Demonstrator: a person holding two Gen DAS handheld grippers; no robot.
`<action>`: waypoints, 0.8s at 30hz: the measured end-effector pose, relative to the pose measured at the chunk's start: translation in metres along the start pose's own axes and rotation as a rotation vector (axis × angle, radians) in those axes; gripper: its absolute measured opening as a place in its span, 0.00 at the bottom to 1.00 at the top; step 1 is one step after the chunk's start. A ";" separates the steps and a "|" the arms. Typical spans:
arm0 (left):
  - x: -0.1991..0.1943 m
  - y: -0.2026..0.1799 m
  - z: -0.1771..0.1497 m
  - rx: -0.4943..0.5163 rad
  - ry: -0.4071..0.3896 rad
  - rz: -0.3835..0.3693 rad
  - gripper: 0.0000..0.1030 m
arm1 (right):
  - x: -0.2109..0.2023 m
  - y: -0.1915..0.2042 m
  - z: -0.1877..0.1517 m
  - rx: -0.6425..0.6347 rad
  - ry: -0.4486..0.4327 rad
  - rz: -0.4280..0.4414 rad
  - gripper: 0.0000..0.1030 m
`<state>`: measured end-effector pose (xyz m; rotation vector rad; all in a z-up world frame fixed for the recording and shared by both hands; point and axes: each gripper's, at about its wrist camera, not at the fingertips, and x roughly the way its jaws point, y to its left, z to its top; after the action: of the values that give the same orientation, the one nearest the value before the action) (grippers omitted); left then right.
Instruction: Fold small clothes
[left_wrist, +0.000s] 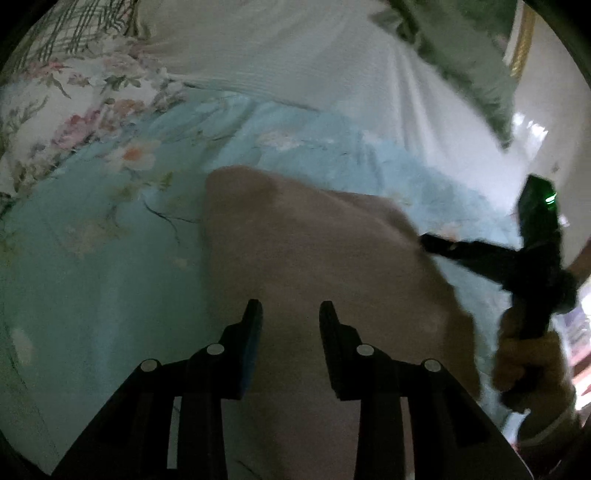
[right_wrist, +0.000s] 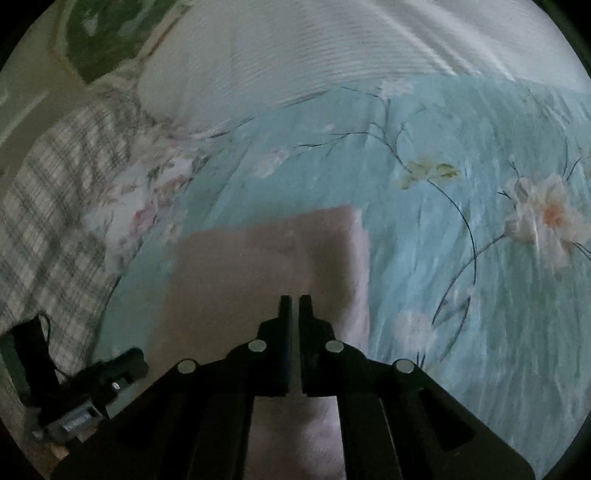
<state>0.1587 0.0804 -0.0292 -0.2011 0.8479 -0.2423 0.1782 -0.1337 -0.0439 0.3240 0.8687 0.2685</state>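
The pink-beige garment (left_wrist: 314, 258) lies on the bed, spread over the light-blue floral bedspread (left_wrist: 92, 266), with a white ribbed pillow (left_wrist: 277, 55) beyond it toward the head of the bed. In the left wrist view the cloth sits directly under and ahead of the left claw (left_wrist: 291, 308); its fingers are parted with the fabric visible in the gap between them, and no pinch on the cloth can be confirmed. The right claw (right_wrist: 294, 302) is pressed together, its fingers nearly meeting, and it points over the near right portion of the garment; whether a fold of fabric is caught in that narrow slit cannot be told. From the left view the right claw comes in from the right, its tip at the garment's right edge. The garment's long axis appears to run away from both claws toward the pillow, with the far edge (right_wrist: 269, 221) lying straight across. Judged from this layout, the next fold depends on the right edge: the right claw is nearer to it, while the left claw stands over the middle.
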 end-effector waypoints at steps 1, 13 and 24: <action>0.001 -0.003 -0.004 0.008 0.015 -0.020 0.32 | 0.006 -0.003 -0.005 -0.002 0.021 -0.008 0.05; -0.015 -0.020 -0.029 0.039 0.014 0.088 0.58 | -0.047 0.013 -0.031 0.015 -0.030 0.071 0.40; -0.064 -0.023 -0.076 0.052 -0.007 0.193 0.87 | -0.106 0.029 -0.095 -0.065 -0.059 0.037 0.60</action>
<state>0.0573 0.0713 -0.0257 -0.0703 0.8468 -0.0826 0.0363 -0.1289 -0.0158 0.2860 0.7951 0.3192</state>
